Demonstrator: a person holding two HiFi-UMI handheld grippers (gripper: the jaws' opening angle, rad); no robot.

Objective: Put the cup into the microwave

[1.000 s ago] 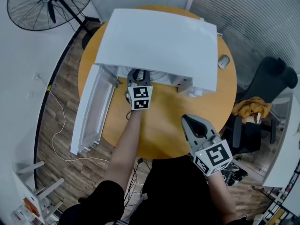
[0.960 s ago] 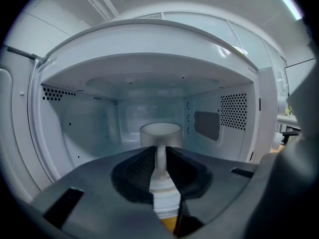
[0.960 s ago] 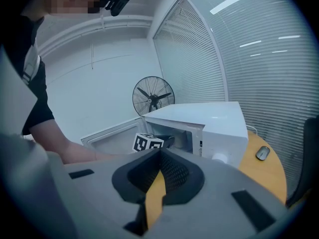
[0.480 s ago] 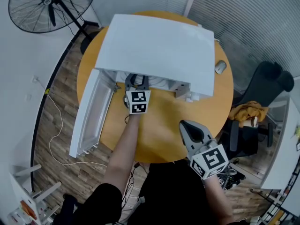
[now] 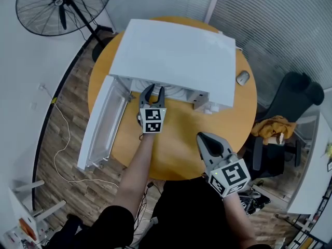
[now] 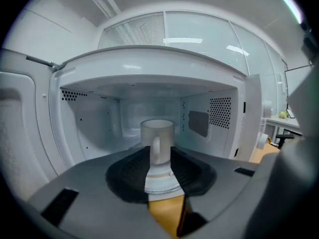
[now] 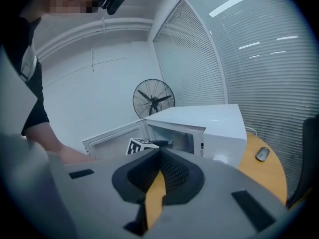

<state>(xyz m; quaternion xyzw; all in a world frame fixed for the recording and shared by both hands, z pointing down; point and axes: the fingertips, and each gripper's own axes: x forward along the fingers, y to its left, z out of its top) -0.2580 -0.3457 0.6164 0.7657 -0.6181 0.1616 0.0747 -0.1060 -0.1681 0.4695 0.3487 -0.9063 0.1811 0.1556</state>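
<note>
The white microwave (image 5: pixel 176 56) sits on the round orange table (image 5: pixel 181 139), and its door (image 5: pixel 104 123) hangs open to the left. Inside, a frosted white cup (image 6: pixel 158 141) stands upright on the turntable (image 6: pixel 162 183), handle facing me. My left gripper (image 5: pixel 152 91) is at the oven's mouth. Its jaws are opening; the tips (image 6: pixel 159 156) flank the cup's handle just in front of it, and the pads do not press on it. My right gripper (image 5: pixel 203 137) hovers over the table's near edge, shut and empty, its tips (image 7: pixel 159 152) meeting.
A grey mouse (image 5: pixel 242 77) lies on the table to the right of the microwave. A standing fan (image 5: pixel 62 7) is at the far left. A black chair (image 5: pixel 295 97) with a yellow cloth (image 5: pixel 272 126) stands to the right. A cable trails on the floor at left.
My left gripper has drawn back out of the microwave cavity towards me and its jaws have spread apart, leaving the cup inside. The right gripper has stayed put.
</note>
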